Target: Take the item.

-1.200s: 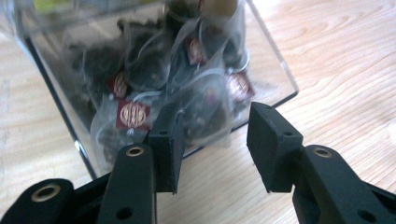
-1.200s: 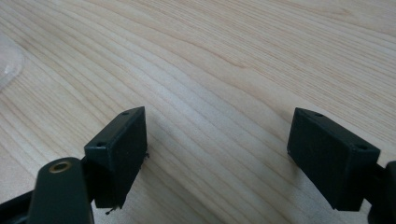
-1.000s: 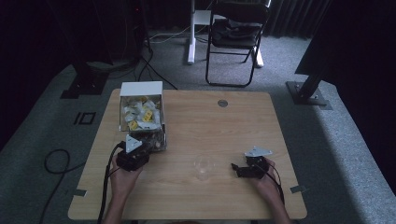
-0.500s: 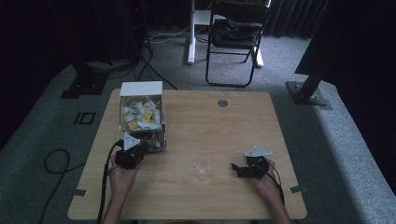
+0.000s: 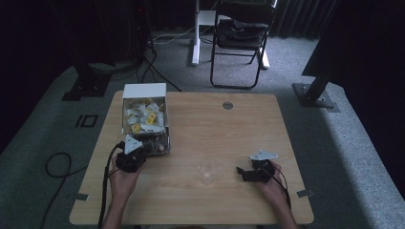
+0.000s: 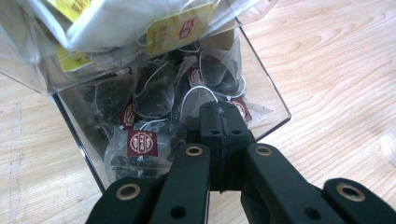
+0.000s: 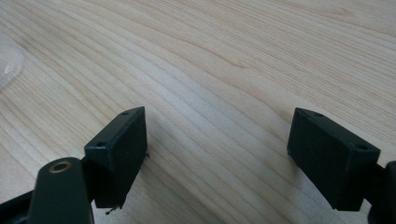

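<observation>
**Tea-bag pick at the clear box: left fingers closed, right fingers idle**

While the left gripper [image 5: 134, 153] works at the near end of the clear box [image 6: 273, 109], its fingers [image 6: 211, 128] stand pressed together, having just been closing. A white string loops right at their tips; whether that string or a bag corner is actually pinched between them cannot be made out, since the closed pads hide the spot.

Item 1, dark tea bags [image 6: 154, 93]: pyramid sachets with maroon tags, heaped in the near compartment of the box, at the left side of the desk [image 5: 219, 129]. They lie loose, strings tangled, so a single one probably has to be drawn out by string or tag.

Item 2, pale tea bags with yellow tags [image 5: 143, 117]: in the far compartment, under the raised white lid [image 5: 144, 90]. The lid stands up, leaving both compartments reachable from the near side.

Item 3, clear glass [image 5: 208, 171]: upright and seemingly empty, mid-desk near the front edge, between the two hands, likely the destination for a bag.

Item 4, right gripper [image 7: 217, 154]: resting low over bare wood at the near right, fingers wide apart, holding nothing; it appears parked out of the way.
</observation>
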A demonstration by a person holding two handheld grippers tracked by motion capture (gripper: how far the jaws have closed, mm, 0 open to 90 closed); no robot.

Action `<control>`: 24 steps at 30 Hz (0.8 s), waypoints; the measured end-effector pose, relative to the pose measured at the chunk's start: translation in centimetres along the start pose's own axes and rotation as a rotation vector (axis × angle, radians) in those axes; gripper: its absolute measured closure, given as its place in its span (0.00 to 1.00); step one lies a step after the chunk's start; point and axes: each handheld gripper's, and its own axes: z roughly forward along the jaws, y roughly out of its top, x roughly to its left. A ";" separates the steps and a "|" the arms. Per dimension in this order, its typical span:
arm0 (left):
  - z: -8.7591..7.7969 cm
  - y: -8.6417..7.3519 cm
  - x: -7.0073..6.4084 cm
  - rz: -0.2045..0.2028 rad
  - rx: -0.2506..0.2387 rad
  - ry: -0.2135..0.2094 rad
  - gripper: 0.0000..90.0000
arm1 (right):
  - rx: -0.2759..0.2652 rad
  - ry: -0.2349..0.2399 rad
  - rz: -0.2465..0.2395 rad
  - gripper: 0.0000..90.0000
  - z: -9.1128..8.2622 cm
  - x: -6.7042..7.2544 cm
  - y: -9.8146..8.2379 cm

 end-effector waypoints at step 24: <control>-1.5 1.1 -0.7 0.025 -0.026 -0.083 1.00 | 0.001 0.000 0.000 0.22 0.0 0.0 0.0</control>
